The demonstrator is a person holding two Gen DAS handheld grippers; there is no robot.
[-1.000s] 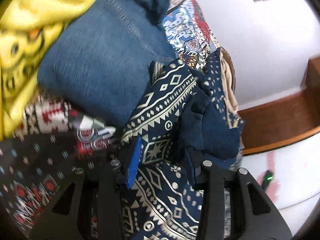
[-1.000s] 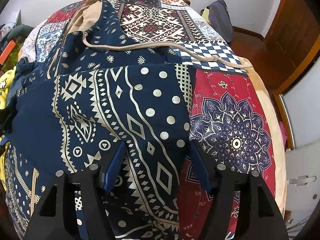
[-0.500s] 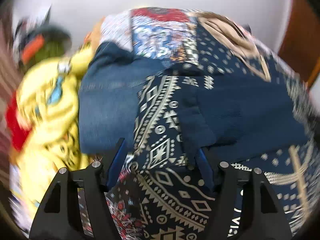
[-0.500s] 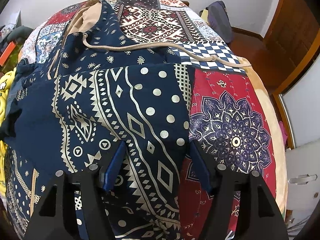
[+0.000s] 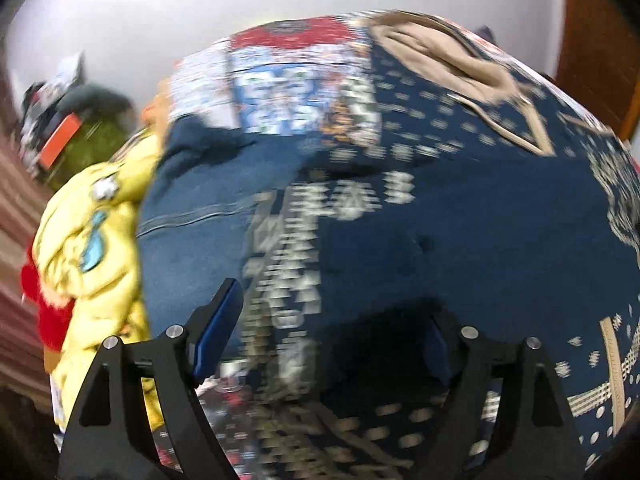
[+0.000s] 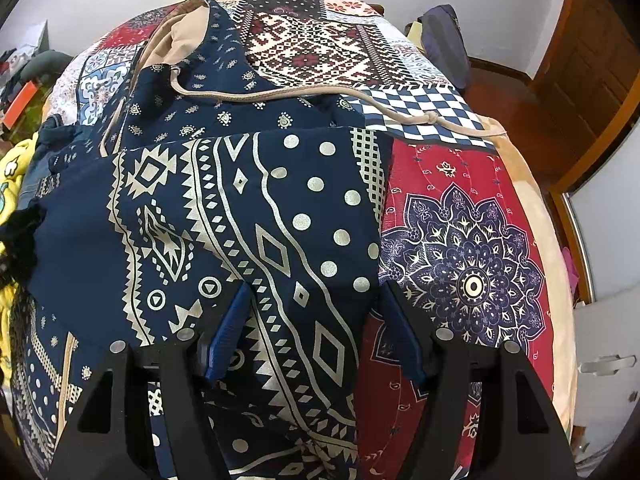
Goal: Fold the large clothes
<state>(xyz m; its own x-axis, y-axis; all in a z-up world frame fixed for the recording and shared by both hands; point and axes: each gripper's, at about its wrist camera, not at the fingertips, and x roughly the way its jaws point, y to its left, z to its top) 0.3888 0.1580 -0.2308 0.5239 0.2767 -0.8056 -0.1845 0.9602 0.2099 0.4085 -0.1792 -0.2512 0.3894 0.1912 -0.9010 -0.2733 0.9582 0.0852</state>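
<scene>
A navy hoodie (image 6: 224,208) with silver tribal print and a beige-lined hood lies spread on the patchwork bedspread (image 6: 460,240). Its beige drawstring (image 6: 304,94) trails right across the bed. My right gripper (image 6: 316,304) is open, its jaws low over the hoodie's right edge. My left gripper (image 5: 332,312) is open over the hoodie's left part (image 5: 460,220); its right fingertip is hidden in dark fabric. The left wrist view is blurred by motion.
A folded pair of blue jeans (image 5: 192,216) lies left of the hoodie, with a yellow garment (image 5: 92,248) and something red (image 5: 44,300) beyond it. Clutter (image 5: 60,128) sits on the floor at far left. A wooden door (image 6: 584,72) and a white cabinet (image 6: 608,360) stand right.
My left gripper has let go of the hoodie fabric it held and opened, and it has swung right and up over the hoodie. My right gripper has stayed put.
</scene>
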